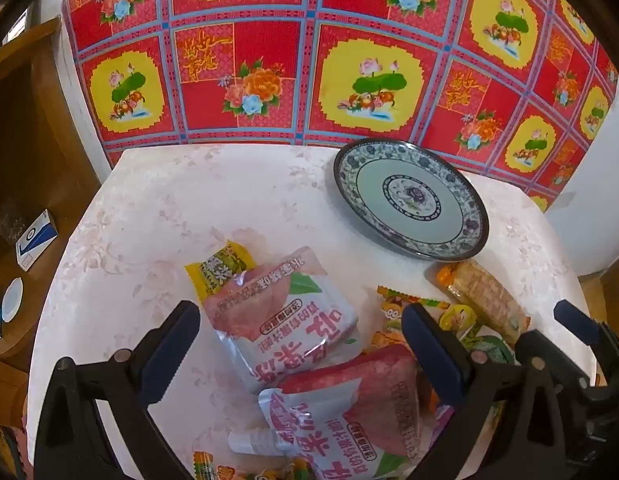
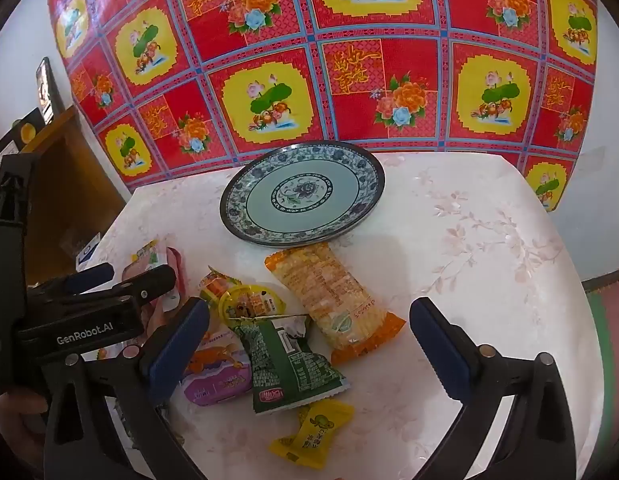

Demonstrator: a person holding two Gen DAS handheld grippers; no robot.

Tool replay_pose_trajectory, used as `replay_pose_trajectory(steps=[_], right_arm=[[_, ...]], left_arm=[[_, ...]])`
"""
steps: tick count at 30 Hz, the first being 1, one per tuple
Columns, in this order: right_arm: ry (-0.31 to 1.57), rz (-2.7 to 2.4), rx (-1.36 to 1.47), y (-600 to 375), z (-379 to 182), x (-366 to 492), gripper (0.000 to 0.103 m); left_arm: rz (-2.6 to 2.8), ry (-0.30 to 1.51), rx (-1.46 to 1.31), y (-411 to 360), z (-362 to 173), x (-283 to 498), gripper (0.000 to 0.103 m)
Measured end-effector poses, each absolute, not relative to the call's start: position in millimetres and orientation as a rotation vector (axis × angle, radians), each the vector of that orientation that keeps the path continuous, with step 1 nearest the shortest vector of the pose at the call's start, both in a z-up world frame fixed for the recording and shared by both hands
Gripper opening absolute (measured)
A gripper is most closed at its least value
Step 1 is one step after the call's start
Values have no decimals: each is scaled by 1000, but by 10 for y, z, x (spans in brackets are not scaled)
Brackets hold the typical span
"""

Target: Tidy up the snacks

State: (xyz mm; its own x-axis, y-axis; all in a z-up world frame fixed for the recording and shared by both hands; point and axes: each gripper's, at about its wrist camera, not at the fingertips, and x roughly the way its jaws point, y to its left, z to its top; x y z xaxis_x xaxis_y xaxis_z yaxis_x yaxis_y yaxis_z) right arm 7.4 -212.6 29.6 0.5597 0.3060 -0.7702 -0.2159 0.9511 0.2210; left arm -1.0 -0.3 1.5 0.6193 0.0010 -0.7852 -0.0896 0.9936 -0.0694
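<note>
**Spotter:** What have you got in front of you?

**Operator:** I'm looking down on a white table (image 2: 489,240) with a faint floral cover. The blue-patterned plate (image 2: 303,194) sits at the far side, bare, close to the red and yellow floral cloth (image 2: 349,60) hanging behind it. The snacks lie in a loose pile on the near side.

**Spotter:** How do your grippers stand?

**Operator:** My left gripper (image 1: 301,334) has its jaws wide apart and grips nothing. Under it, between the fingers, lie two pink-and-silver pouches (image 1: 287,316), one overlapping the other, with a yellow packet (image 1: 221,270) tucked under the farther one. My right gripper (image 2: 309,330) is just as wide apart and also empty.

**Spotter:** What's under the right one?

**Operator:** A long orange cracker pack (image 2: 335,300) lies just near of the plate's rim, running toward me and to the right. Left of it, a green wrapper (image 2: 287,368) lies over a round jelly cup (image 2: 251,302) and a purple packet (image 2: 217,376). A small yellow candy (image 2: 311,432) sits nearest me, a little apart from the pile.

**Spotter:** And the right half of the table?

**Operator:** Only the cover shows there.
</note>
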Motion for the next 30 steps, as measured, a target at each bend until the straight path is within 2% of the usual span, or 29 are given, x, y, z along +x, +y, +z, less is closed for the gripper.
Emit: replay_pose_trajectory(steps=[30], right_arm=[[935, 309, 110, -2121, 285, 67, 103]], left_arm=[[57, 915, -102, -24, 12, -7, 103]])
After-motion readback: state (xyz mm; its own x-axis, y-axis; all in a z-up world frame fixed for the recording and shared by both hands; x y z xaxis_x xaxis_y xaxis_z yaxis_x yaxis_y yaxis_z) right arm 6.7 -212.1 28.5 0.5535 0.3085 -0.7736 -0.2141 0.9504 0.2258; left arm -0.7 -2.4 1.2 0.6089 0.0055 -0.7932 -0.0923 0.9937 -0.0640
